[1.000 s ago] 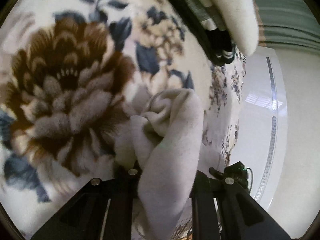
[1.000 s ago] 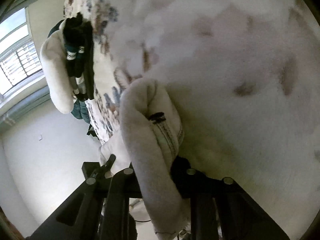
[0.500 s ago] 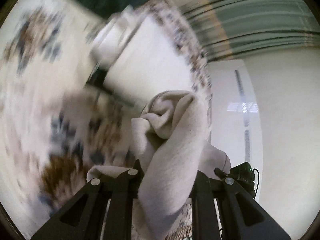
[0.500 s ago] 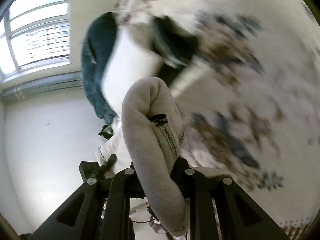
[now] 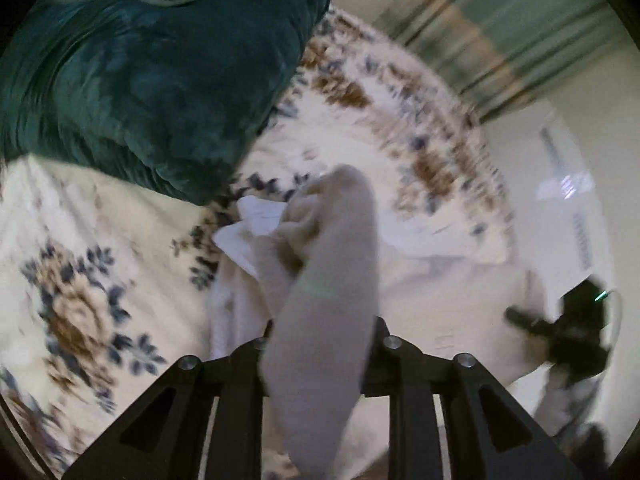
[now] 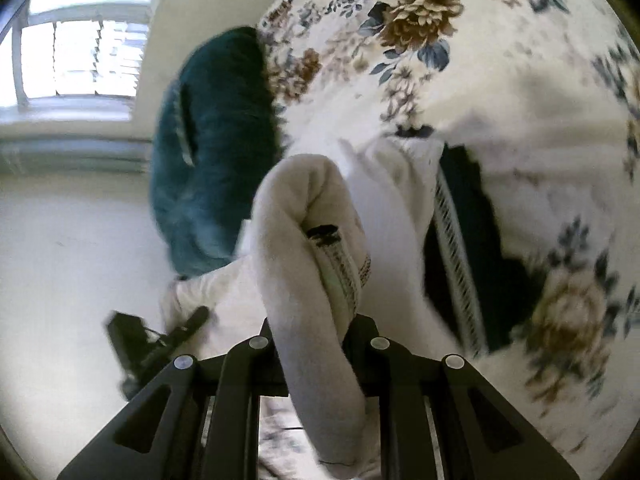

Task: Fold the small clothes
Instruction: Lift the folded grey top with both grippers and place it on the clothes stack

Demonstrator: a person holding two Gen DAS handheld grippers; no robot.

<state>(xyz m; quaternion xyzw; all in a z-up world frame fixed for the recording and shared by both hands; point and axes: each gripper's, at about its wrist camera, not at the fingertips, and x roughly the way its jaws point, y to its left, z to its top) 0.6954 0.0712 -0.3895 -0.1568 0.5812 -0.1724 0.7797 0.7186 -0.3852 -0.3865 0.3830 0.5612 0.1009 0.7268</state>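
A cream fleece garment (image 5: 332,280) is bunched between the fingers of my left gripper (image 5: 320,340), which is shut on it. The same garment (image 6: 296,248), with a striped band and a small black tag, is clamped in my right gripper (image 6: 316,336), also shut on it. The garment stretches between both grippers above a floral blanket (image 5: 80,280); the right gripper shows at the right edge of the left wrist view (image 5: 568,336), the left gripper at lower left of the right wrist view (image 6: 152,340). A white and dark garment with a striped trim (image 6: 460,248) lies on the blanket behind.
A dark teal velvet quilt (image 5: 152,72) is heaped on the blanket at the back, also in the right wrist view (image 6: 208,160). The bed edge drops to a pale shiny floor (image 5: 576,200). Green curtains (image 5: 520,28) and a window (image 6: 80,48) lie beyond.
Both grippers have swung away from close to the blanket, carrying the cream garment; the teal quilt and more of the bed have come into view. Both stay shut on the garment.
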